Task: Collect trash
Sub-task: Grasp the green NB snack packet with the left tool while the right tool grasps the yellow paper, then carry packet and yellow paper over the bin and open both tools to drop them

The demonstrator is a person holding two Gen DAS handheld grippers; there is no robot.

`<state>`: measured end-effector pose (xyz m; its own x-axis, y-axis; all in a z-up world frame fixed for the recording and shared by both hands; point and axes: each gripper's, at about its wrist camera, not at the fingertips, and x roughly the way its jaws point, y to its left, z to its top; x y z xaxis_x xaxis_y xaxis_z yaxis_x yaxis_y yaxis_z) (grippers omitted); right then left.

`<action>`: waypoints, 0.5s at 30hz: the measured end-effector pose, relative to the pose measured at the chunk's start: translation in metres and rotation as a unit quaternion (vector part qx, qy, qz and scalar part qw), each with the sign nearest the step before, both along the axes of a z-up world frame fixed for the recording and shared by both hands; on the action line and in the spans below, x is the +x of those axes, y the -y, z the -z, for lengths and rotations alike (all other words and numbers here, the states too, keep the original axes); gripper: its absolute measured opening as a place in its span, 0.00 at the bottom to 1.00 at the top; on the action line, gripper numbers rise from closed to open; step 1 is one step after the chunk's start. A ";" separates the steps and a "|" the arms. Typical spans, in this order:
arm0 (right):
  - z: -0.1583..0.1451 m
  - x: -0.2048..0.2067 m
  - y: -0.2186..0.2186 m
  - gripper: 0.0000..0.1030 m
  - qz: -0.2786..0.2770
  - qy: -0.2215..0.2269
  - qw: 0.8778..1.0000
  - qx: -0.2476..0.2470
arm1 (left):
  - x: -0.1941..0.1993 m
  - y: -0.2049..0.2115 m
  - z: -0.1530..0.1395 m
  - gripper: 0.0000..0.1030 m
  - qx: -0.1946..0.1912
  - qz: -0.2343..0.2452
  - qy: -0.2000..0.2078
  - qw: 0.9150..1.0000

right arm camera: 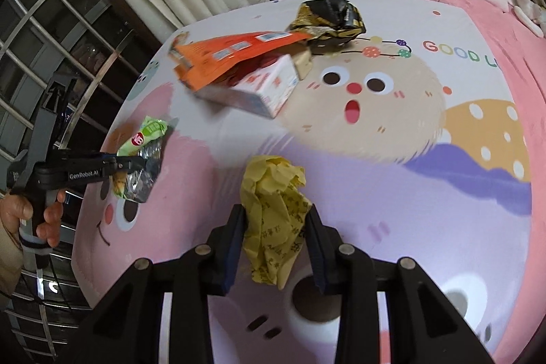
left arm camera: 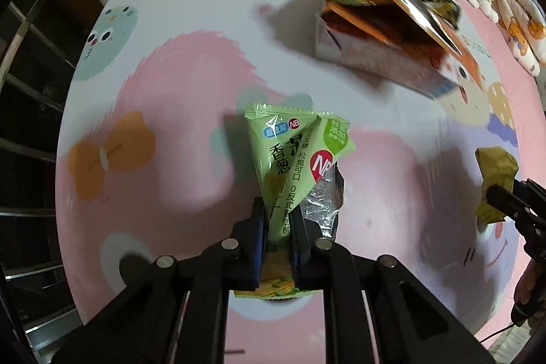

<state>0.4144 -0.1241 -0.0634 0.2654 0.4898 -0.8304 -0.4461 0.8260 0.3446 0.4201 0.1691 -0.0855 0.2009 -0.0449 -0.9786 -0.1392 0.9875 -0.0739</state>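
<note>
Trash collection midway on a cartoon-print bed (right arm camera: pixel 392 200): the left gripper (left arm camera: pixel 277 227) clamps a green snack wrapper (left arm camera: pixel 297 156), the right gripper (right arm camera: pixel 274 227) pinches crumpled yellow paper (right arm camera: pixel 273 210). A small box (right arm camera: pixel 259 91) already stuffed with orange packaging (right arm camera: pixel 232 53) sits ahead, with a black-and-gold wrapper (right arm camera: pixel 327 19) beside it.

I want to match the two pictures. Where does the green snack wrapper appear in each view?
Left wrist view: green snack wrapper at lower centre, clamped between the left gripper fingers.
Right wrist view: far left, mid-height, held by that same gripper.
Shared landmark: the white box with orange packaging on top, lying beyond the wrapper on the cartoon bedsheet.
</note>
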 end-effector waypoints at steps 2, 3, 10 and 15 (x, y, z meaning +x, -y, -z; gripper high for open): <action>-0.005 -0.014 -0.001 0.33 0.003 0.003 1.000 0.001 | -0.014 0.004 -0.006 0.10 -0.004 0.001 0.008 1.000; -0.008 -0.023 -0.001 0.33 0.005 0.005 1.000 0.002 | -0.020 0.005 -0.009 0.10 -0.006 0.001 0.013 1.000; -0.028 -0.090 -0.005 0.33 0.021 0.016 1.000 0.008 | -0.086 0.027 -0.043 0.10 -0.020 0.002 0.048 0.999; -0.037 -0.150 -0.011 0.33 0.028 0.016 0.999 0.010 | -0.159 0.054 -0.077 0.10 0.003 0.021 0.082 0.996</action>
<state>0.2647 -0.1133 -0.0268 0.3199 0.4901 -0.8109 -0.4099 0.8432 0.3479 0.2610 0.1146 -0.0086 0.3566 -0.0507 -0.9329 -0.0846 0.9927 -0.0863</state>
